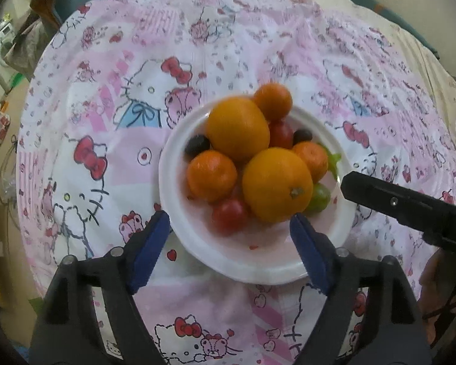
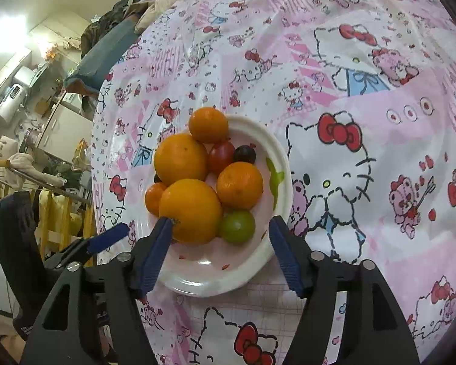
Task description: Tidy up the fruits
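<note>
Two tools, left tool [image 1: 229, 231] and right tool [image 2: 219, 237], hovering released, gripping nothing, over the white plate [image 1: 258, 267] mid-counter [image 1: 136, 45]. Heaped there: firm, smooth oranges [image 1: 276, 182], likely rolling, needing mid-girth grips; softer tomatoes [image 1: 229, 219]; fragile dark grapes [image 1: 197, 146].

fruit count on one plate [image 1: 197, 252]

two big oranges [image 1: 237, 127], three mandarins [image 1: 212, 175], two red tomatoes [image 1: 229, 215], two dark grapes [image 1: 197, 146], one green fruit [image 1: 319, 198].
</note>
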A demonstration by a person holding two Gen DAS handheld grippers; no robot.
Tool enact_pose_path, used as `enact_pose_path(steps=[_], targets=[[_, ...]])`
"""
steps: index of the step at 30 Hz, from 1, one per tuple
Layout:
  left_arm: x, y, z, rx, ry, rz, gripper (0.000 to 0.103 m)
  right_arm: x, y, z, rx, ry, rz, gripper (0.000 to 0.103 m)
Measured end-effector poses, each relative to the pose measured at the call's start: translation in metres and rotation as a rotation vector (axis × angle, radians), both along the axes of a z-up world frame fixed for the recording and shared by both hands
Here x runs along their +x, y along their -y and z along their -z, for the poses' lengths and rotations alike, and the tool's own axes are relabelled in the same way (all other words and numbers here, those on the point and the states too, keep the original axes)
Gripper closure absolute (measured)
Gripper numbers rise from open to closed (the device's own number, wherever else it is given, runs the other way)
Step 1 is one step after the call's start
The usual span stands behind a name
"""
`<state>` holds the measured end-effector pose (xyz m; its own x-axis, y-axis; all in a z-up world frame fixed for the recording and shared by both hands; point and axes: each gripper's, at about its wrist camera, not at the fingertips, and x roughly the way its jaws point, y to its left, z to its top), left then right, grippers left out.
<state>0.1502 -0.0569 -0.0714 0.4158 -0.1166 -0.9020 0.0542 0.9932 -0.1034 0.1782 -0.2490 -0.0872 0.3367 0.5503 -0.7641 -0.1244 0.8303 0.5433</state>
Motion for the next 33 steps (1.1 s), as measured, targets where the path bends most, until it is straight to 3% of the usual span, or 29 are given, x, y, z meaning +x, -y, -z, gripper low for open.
enact_pose_path(steps=[5, 13, 18, 21, 25, 27, 28, 33], targets=[[-0.006, -0.01, -0.013, -0.024, 0.04, -0.041, 0.024, -0.007, 0.004, -0.016, -0.019, 0.044, 0.028, 0.016], [-0.037, -0.029, -0.042, -0.005, 0.153, -0.084, 0.024, -0.036, 0.007, -0.049, -0.056, 0.132, 0.032, 0.013], [-0.064, -0.037, -0.063, 0.037, 0.219, -0.082, 0.024, -0.065, 0.007, -0.061, -0.094, 0.192, 0.033, 0.006], [-0.085, -0.047, -0.073, 0.035, 0.252, -0.109, 0.01, -0.09, 0.002, -0.071, -0.143, 0.248, 0.021, 0.005], [-0.109, -0.058, -0.077, 0.008, 0.251, -0.143, 0.01, -0.119, -0.003, -0.08, -0.179, 0.312, 0.013, 0.004], [-0.121, -0.057, -0.081, 0.024, 0.274, -0.139, 0.007, -0.132, -0.007, -0.084, -0.216, 0.35, 0.015, 0.0], [-0.126, -0.057, -0.082, 0.024, 0.284, -0.139, 0.001, -0.136, -0.009, -0.086, -0.233, 0.371, 0.017, 0.0], [-0.144, -0.053, -0.089, 0.031, 0.343, -0.131, 0.0, -0.153, -0.019, -0.089, -0.294, 0.456, 0.036, 0.0]])
